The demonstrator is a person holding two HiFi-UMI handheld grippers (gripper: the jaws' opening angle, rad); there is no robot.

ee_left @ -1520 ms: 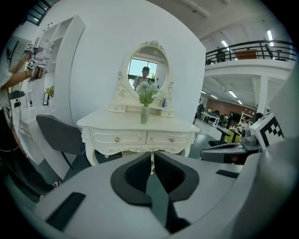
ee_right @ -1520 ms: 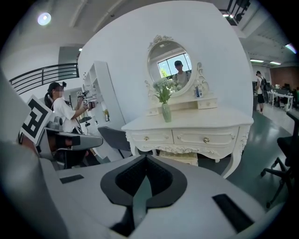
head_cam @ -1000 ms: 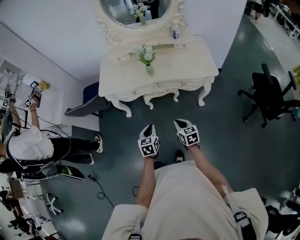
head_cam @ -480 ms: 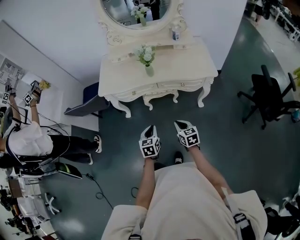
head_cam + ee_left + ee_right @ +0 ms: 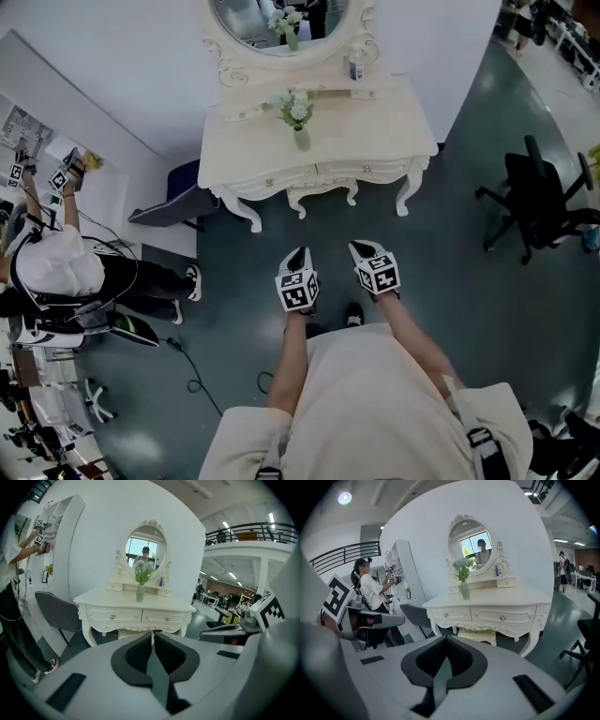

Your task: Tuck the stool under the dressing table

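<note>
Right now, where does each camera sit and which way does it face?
Head view: on the person's head, facing steeply down at the dressing table and floor; shows both forearms, the left tool and right tool.
Left gripper view: on the left tool, looking along its shut jaws at the table front and the stool beneath it.
Right gripper view: on the right tool, looking along its shut jaws at the same table front.
Shared: both gripper views show the stool and mirror.
</note>
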